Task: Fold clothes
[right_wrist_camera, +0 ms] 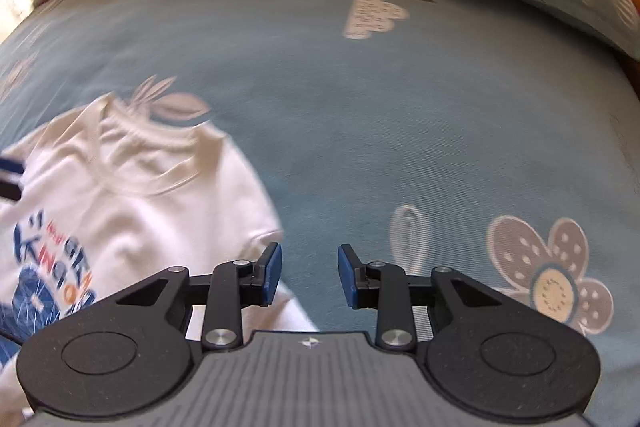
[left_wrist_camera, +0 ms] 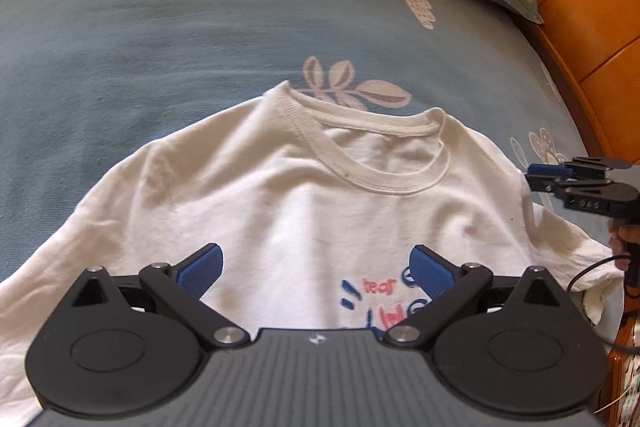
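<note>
Our left claw (left_wrist_camera: 316, 269) hangs wide open with nothing between its blue pads, poised above the chest of the white T-shirt (left_wrist_camera: 280, 195), just short of the printed lettering. Our right claw (right_wrist_camera: 310, 275) is part open and also empty; only blue bedsheet (right_wrist_camera: 360, 131) shows between its pads, with the shirt's sleeve just to its left.

The shirt lies face up and spread flat on the bed, collar pointing away from us, so we judge the fold has not begun and we are lining up for the first grasp. Next, each claw needs to drop onto a shoulder or sleeve edge and pinch the cloth.

The shirt's hem and lower body are hidden beneath both claws. The right view is blurred, and the print cannot be read fully.
</note>
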### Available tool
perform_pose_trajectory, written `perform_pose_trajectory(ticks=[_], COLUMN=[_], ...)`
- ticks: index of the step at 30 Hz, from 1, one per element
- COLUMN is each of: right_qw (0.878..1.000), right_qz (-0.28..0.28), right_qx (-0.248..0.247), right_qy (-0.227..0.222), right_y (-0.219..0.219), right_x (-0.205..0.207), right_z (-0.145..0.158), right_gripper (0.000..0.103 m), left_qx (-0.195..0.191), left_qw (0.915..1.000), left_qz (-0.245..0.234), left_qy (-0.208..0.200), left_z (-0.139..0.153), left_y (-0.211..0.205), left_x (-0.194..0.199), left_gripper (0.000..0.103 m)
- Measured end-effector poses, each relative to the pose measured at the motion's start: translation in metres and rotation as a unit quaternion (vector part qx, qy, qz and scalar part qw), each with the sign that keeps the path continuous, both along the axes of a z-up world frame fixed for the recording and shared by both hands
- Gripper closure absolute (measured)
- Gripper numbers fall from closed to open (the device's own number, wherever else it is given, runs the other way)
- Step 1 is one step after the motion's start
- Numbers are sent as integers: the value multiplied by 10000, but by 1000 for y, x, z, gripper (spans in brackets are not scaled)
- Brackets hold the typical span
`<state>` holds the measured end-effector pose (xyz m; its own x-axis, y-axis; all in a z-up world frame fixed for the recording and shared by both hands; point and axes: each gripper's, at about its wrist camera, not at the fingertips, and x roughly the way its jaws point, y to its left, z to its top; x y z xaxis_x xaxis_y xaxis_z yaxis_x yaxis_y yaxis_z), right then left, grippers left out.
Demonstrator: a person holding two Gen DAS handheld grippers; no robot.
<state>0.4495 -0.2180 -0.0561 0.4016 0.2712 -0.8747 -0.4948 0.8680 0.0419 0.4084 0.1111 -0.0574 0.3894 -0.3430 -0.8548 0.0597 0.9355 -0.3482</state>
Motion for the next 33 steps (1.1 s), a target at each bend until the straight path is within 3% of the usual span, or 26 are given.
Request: perform_pose_trajectory(ticks=[6,11,13,14,16,18,23,26,33], right_qw=[9975,9989,9986,9980,9989,9994,9979,9990,9977], right_qz=[571,420,354,367,416,8,-534,-238,641], right_qx=[-397,-104,125,237,-144,-347,-238,223,185], right_qy=[-137,179,362,461,182,-21,-278,-291,-100], right_y=[27,19,14,12,13,1,-18,-15,16], right_x=[-25,-21,-17,-16,-18,-13,-5,-3,31], right_z=[-12,-20,-19,-17,-14,-11,4,15,-8], right_gripper=[67,66,84,98,98,98,93,74,64], left_qx=[4,12,9,9,32,57,39,44,47], left_qw=[9998,9997,9997,9996,9996,9996,9998,9999,9998], left_qz=[-167,-240,-260,-269,-280,-263,-165,-129,-163], left_qy=[-50,-31,-28,-32,-50,-80,-95,-98,-85], left_z=[4,3,3,4,5,7,10,9,7], left_y=[-17,-27,-31,-32,-34,-34,-30,-30,-31], left_x=[3,1,-1,-2,-4,-5,-6,-7,-8], left_gripper=[4,4,4,4,4,4,4,4,4])
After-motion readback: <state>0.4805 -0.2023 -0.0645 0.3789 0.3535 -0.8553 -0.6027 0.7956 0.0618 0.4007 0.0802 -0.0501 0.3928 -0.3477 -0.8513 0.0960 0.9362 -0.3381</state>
